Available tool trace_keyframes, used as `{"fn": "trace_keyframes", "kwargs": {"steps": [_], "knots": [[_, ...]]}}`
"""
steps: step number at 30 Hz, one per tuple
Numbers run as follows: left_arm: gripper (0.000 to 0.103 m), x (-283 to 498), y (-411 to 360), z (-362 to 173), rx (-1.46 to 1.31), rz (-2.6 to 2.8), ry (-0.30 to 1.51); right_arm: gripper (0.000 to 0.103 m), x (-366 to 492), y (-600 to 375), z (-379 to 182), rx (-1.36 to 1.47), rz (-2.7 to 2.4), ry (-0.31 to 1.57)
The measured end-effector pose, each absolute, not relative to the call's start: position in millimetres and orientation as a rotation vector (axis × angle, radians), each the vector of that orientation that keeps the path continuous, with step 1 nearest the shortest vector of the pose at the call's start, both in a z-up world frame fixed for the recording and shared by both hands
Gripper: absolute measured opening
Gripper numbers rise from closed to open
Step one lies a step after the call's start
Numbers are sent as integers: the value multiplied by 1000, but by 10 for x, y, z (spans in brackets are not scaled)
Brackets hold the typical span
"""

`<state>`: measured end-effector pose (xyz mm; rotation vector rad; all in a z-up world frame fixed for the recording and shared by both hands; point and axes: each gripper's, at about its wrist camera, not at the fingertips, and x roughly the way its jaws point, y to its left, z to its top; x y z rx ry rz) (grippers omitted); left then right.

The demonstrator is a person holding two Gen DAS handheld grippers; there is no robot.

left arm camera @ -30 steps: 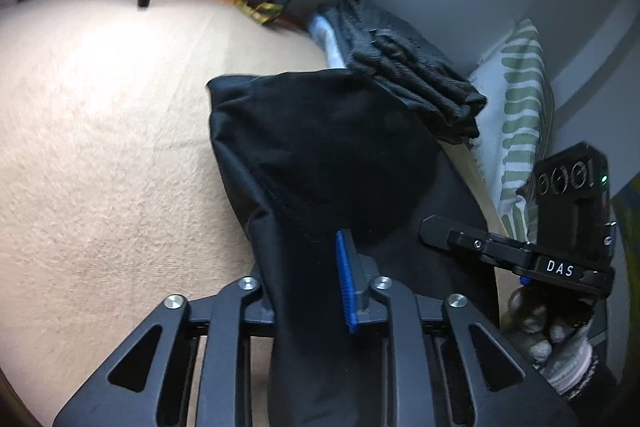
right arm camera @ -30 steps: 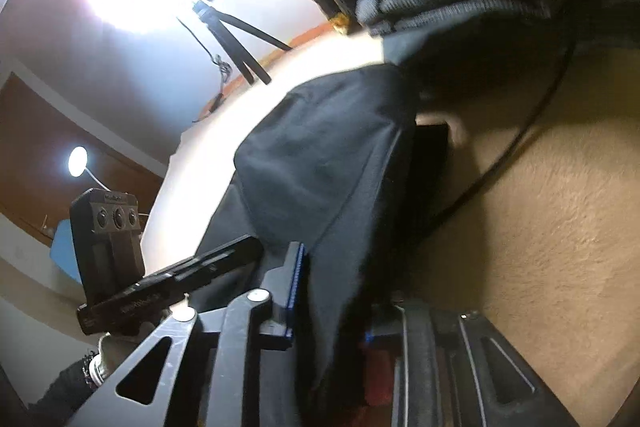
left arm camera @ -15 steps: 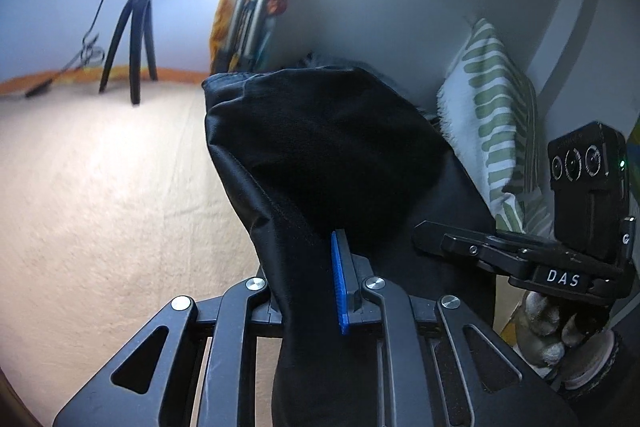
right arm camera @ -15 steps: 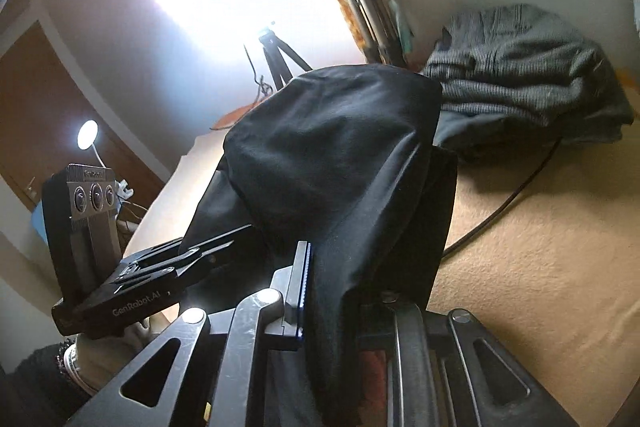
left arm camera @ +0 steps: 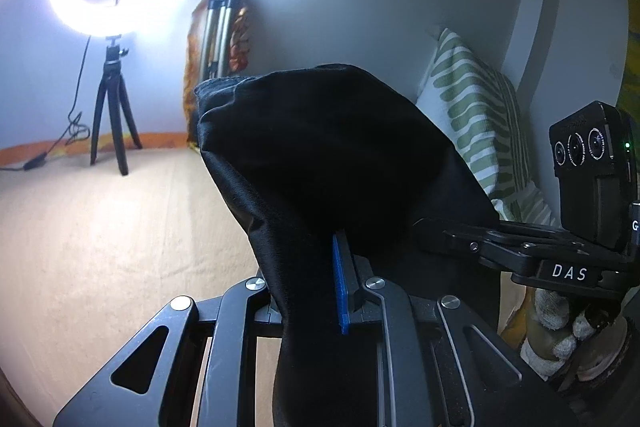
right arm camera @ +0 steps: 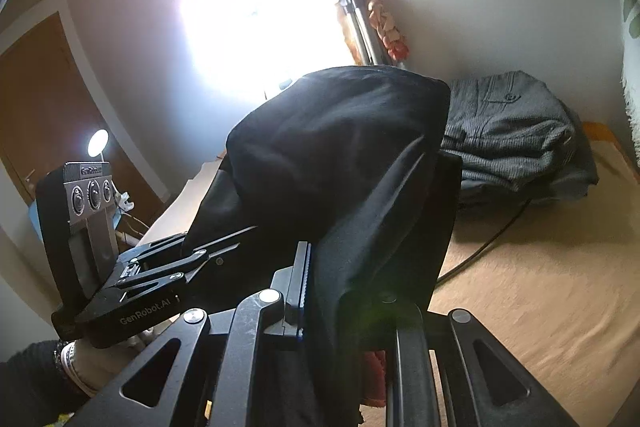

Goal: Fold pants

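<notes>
both grippers' fingers [left arm camera: 340, 283] [right arm camera: 304, 275] vanish under the bunched black pants [left arm camera: 340, 155].

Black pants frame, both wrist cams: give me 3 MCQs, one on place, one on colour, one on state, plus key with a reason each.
1. Where does the folded grey garment lie?
A. on the bed by the wall, behind the black pants
B. draped over the tripod
C. between the jaws of the left gripper

2. What colour is the pattern on the white pillow?
A. red
B. green
C. blue

3. How are the black pants held?
A. lying flat, untouched
B. pinched by one gripper only
C. pinched by both grippers, lifted

Key:
1 A: the grey garment rests on the bed near the wall, past the black pants.
2 B: the pillow shows green stripes.
3 C: the left gripper and right gripper are each shut on the dark cloth, which is bunched up above the bed.
</notes>
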<state>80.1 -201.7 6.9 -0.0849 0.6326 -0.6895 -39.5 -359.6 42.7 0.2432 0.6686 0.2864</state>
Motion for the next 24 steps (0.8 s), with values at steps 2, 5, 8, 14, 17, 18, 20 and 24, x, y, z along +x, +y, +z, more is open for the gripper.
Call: {"fn": "trace_keyframes", "kwargs": {"steps": [2,5,8,14,17,18,20,24], "knots": [[14,840,-2055,82,-85,-699,632,15,-388,-3620,445,245,285,665],[14,941,-2138,81,-95,-717,644,15,-366,-3651,457,239,276,663],[14,1030,-2232,86,-94,-732,651,15,-313,-3726,459,241,259,666],[14,1298,-2554,231,-70,-759,645,14,-156,-3969,582,256,229,656],[14,1474,-2741,334,-65,-769,631,14,-44,-4111,696,246,213,638],[14,1532,-2796,363,-66,-772,628,14,19,-4188,748,249,207,632],[14,1678,-2919,418,-70,-783,626,14,127,-4304,816,250,199,629],[14,1947,-3139,494,-70,-791,618,14,405,-4577,987,243,180,634]]}}
